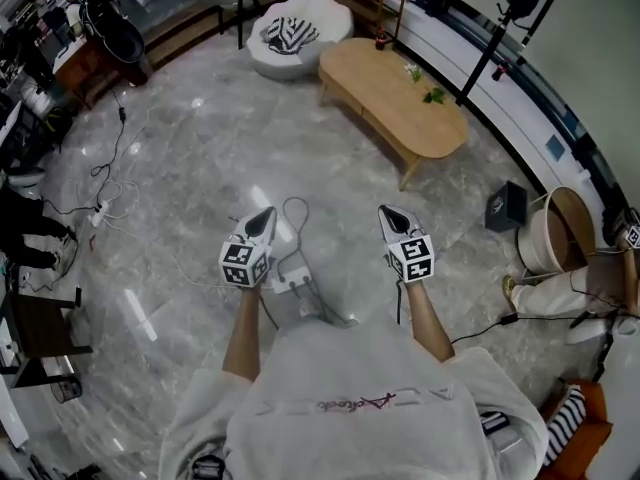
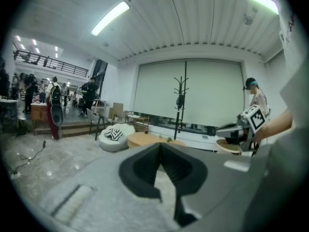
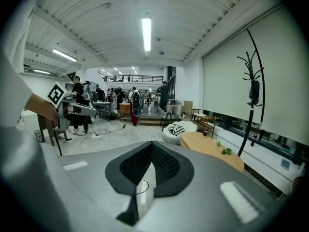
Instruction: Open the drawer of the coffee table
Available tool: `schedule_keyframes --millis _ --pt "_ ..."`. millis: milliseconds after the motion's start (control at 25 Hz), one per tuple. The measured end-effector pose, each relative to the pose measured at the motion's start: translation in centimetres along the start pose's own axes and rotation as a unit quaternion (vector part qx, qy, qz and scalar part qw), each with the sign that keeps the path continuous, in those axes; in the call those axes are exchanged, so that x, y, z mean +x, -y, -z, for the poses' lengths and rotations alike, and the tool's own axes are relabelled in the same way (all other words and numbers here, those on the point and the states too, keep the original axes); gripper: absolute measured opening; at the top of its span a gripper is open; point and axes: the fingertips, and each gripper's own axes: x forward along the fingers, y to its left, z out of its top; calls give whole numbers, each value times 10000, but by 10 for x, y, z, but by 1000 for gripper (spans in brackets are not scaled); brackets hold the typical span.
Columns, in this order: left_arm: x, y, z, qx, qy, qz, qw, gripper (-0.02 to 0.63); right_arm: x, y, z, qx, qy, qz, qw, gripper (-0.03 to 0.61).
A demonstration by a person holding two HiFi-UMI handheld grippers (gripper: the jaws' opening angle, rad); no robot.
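Site: a big open research hall with a living-room corner staged in it. I stand on a polished grey marble-look floor [image 1: 200,148] strewn with loose black cables [image 1: 104,182]. Staged corner — an oval light-wood coffee table [image 1: 395,103], a round white pouf with a zebra-striped cushion [image 1: 297,30], a black coat stand [image 3: 254,93], wide pale roller blinds [image 2: 207,91]. Beyond — a railed mezzanine [image 2: 48,62], long ceiling tube lights [image 3: 146,31], people [image 2: 89,93] standing about.
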Motion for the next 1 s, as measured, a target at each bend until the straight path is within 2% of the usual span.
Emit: schedule_keyframes --millis 240,480,1000 --pt "3 -60 -14 41 60 80 9999 -5 49 -20 -27 -37 42 111 9999 3" --pt "3 -110 -12 17 60 145 9999 -5 88 -42 -35 -22 4 211 9998 3" --pt "-2 -148 -2 -65 24 207 9998 -5 117 -65 -33 -2 -117 254 9996 3"
